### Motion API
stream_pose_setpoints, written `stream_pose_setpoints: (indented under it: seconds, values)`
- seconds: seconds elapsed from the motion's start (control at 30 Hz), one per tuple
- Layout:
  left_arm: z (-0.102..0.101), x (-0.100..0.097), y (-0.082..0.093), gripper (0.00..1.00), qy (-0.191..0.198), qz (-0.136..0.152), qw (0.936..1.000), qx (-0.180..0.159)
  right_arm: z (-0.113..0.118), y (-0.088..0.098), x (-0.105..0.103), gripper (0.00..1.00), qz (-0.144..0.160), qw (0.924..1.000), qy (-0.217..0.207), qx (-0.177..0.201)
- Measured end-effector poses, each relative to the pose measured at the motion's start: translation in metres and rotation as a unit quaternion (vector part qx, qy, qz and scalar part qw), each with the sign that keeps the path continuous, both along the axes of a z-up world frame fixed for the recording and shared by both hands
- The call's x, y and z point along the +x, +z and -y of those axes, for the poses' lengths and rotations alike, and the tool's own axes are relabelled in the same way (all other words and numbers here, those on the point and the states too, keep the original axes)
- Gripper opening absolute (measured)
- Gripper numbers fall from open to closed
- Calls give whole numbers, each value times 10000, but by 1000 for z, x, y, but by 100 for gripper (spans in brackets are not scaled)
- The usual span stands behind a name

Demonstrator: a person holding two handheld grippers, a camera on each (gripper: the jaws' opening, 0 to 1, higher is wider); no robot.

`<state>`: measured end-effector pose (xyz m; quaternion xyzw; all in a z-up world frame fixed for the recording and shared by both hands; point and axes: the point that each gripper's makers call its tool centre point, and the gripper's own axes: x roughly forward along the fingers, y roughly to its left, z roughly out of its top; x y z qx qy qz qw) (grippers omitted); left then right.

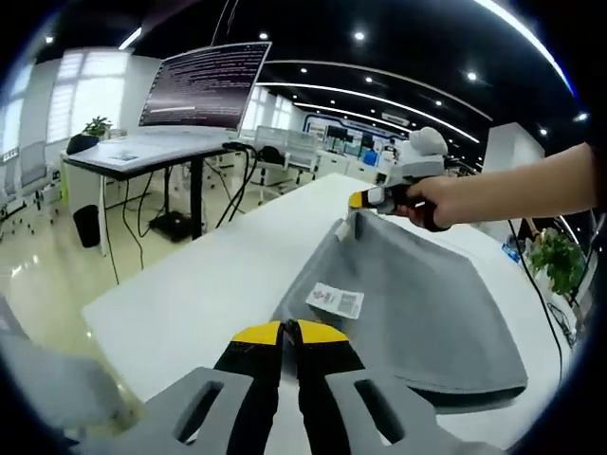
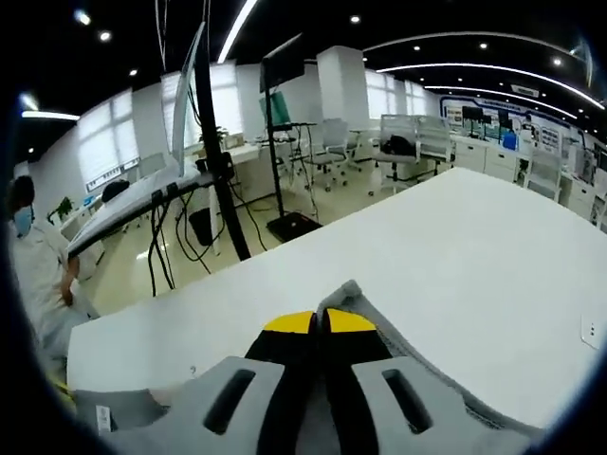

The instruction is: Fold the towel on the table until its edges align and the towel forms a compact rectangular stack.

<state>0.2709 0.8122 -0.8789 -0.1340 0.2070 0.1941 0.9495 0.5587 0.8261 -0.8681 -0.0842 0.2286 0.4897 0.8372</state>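
Desk at left: a raised desk (image 1: 142, 156) carries a large monitor (image 1: 204, 85); cables hang beneath it.
Left gripper (image 1: 289, 332): yellow-tipped jaws pressed together, with no cloth seen between them, poised just short of the towel's near left edge.
Towel (image 1: 417, 303): grey, lying on the white table (image 1: 190, 303), long axis running from the near right toward the far corner at the right gripper.
Label (image 1: 335, 300): white tag on the towel's left edge; print too small to read.
Hidden: the towel's near right end is cut off by the view's edge.
Right gripper (image 1: 358, 201): held in a hand (image 1: 429, 197) with the forearm coming in level from the right; in the right gripper view its jaws (image 2: 318, 322) are closed, apparently pinching the raised grey corner (image 2: 349, 292).
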Motion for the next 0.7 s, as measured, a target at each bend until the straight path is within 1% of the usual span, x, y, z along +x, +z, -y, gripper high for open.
stream_pose_setpoints:
  seconds: [0.07, 0.1, 0.13, 0.17, 0.2, 0.23, 0.33, 0.4, 0.43, 0.5, 0.53, 0.57, 0.6, 0.7]
  values:
    - [3, 1, -5, 6, -63, -82, 9999, -30, -2, -2, 2, 3, -36, 10000, 72, 29]
    - [4, 1, -7, 9, -102, -140, 9998, -60, 0, -1, 2, 9, -7, 10000, 60, 20]
    - [5, -1, -14, 18, -146, -286, 9995, -67, 4, 2, 4, 14, 120, 9999, 48, -7]
    - [4, -2, -16, 24, -103, -339, 9994, -17, 3, 3, 5, 18, 148, 9999, 85, -26]
    - [2, -3, -17, 28, -88, -364, 9993, 48, 5, 3, 7, 23, 152, 9998, 88, -60]
    - [2, -3, -17, 28, -101, -356, 9993, 51, 7, 3, 8, 25, 145, 9998, 74, -72]
    - [0, -1, -16, 30, -109, -352, 9993, 95, 19, 6, 17, 25, 149, 9999, -37, -49]
    - [0, 1, -15, 31, -170, -349, 9992, 51, 27, 7, 15, 27, 137, 9999, -68, -62]
    - [0, 2, -18, 31, -182, -364, 9992, -41, 31, 5, 17, 28, 93, 9999, -78, -100]
    - [-4, 2, -19, 31, -134, -405, 9991, -7, 41, 0, 20, 31, -29, 9995, -125, -285]
    - [-5, 2, -18, 31, -145, -417, 9990, 14, 44, 0, 21, 32, 7, 9996, -110, -266]
    - [-5, 2, -17, 31, -168, -424, 9990, 44, 51, 1, 17, 33, 64, 9996, -102, -268]
    - [-7, 2, -17, 31, -199, -425, 9989, 66, 56, 0, 16, 33, 54, 9995, -110, -285]
    - [-7, 3, -19, 30, -413, -494, 9978, 124, 69, -1, 24, 35, -15, 9993, -228, -294]
